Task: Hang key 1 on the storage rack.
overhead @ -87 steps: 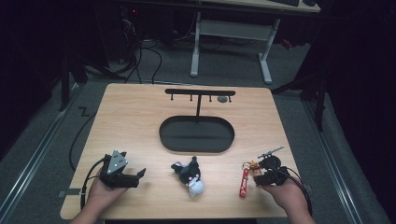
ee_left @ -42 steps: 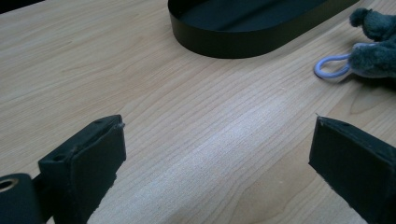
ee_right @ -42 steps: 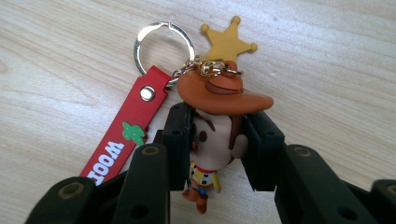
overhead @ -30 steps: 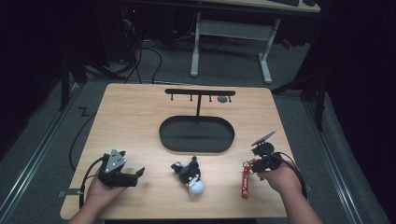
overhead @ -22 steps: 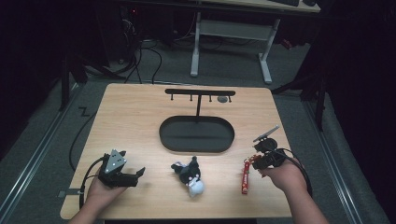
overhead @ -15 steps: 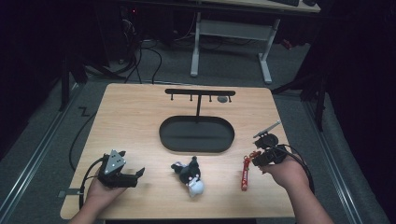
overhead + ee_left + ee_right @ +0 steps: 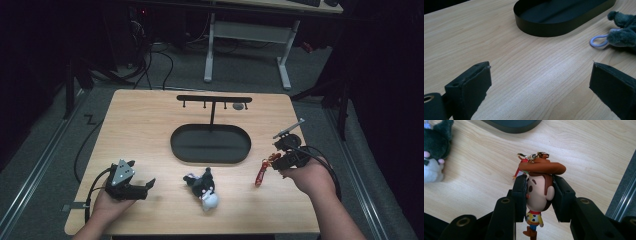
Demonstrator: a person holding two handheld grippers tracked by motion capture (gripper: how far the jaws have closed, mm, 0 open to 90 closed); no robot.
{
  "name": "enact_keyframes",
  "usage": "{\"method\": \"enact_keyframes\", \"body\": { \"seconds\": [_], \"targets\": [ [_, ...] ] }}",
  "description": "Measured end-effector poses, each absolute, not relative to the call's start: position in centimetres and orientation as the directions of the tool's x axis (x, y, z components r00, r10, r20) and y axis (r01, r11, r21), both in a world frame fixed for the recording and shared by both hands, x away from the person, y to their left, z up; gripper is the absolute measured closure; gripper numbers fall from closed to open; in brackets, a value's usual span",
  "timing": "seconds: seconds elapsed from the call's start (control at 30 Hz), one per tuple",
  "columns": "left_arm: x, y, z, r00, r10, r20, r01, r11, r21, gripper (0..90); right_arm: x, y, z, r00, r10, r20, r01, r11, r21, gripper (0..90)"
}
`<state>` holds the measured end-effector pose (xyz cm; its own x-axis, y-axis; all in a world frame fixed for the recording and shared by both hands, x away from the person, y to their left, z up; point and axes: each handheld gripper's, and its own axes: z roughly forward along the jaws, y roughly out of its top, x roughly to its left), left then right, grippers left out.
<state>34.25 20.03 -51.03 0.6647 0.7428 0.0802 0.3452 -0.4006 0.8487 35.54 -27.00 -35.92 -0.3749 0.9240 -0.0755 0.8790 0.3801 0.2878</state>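
My right gripper [image 7: 275, 159] is shut on a small cowboy figure keychain [image 7: 537, 192]. Its pads press both sides of the head under the brown hat, and the gold clasp [image 7: 532, 157] sticks out past the jaws. In the high view the figure [image 7: 261, 172] hangs above the table, right of the black oval tray [image 7: 210, 159]. The left gripper [image 7: 142, 174] rests at the front left. Its jaws stand wide apart over bare wood [image 7: 539, 85] with nothing between them. A black-and-white plush toy [image 7: 202, 187] lies at the front middle.
A black rack [image 7: 214, 99] with several pegs rises from the far side of the tray; a small grey item [image 7: 239, 106] hangs on it. The plush's pale loop [image 7: 599, 41] lies near the tray wall [image 7: 554, 27]. The table's right edge is close to my right hand.
The right gripper has risen and moved a little away from the front edge, lifting the cowboy figure off the table. The left gripper and the plush have not moved.
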Motion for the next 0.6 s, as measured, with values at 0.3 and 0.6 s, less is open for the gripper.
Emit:
{"method": "enact_keyframes", "body": {
  "seconds": [0.3, 0.6],
  "targets": [
    [34.1, 20.2, -51.0, 0.661, 0.746, 0.079, 0.339, -0.391, 0.856, 4.3, 35.8, -26.6, -34.2, -0.384, 0.92, -0.081, 0.866, 0.39, 0.314, 67.0],
    [34.0, 20.4, -50.9, 0.658, 0.749, 0.075, 0.34, -0.385, 0.858, 4.3, 36.3, -26.5, -34.1, -0.387, 0.92, -0.069, 0.861, 0.387, 0.329, 67.2]
  ]
}}
